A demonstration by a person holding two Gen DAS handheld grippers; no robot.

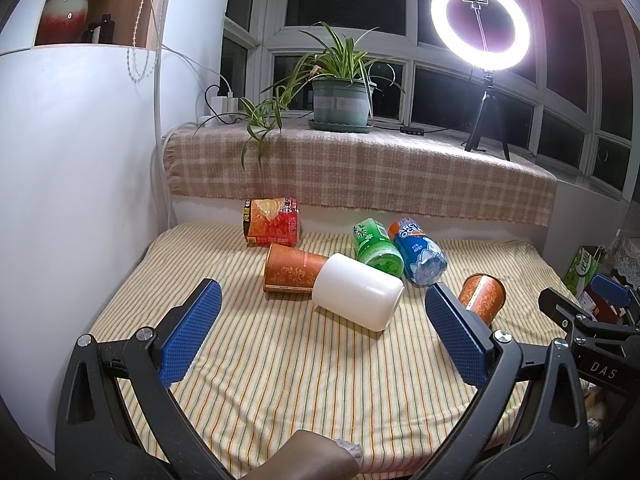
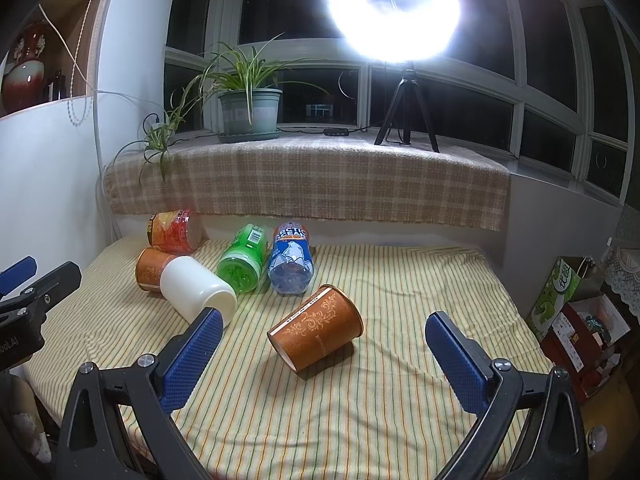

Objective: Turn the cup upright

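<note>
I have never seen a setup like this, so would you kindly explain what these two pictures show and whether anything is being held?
There is no robot: a person holds a pair of tongs in each hand, each carrying a fisheye camera looking along its blue pads. One picture is from the left tongs, the other from the right tongs. Both are open and hold nothing. On the striped cloth lie an orange paper cup, a white cup pushed into another orange cup, a green bottle, a blue bottle and a red noodle tub.

Both wrists low, facing window, sharing bed (image 1: 280,380)
</note>
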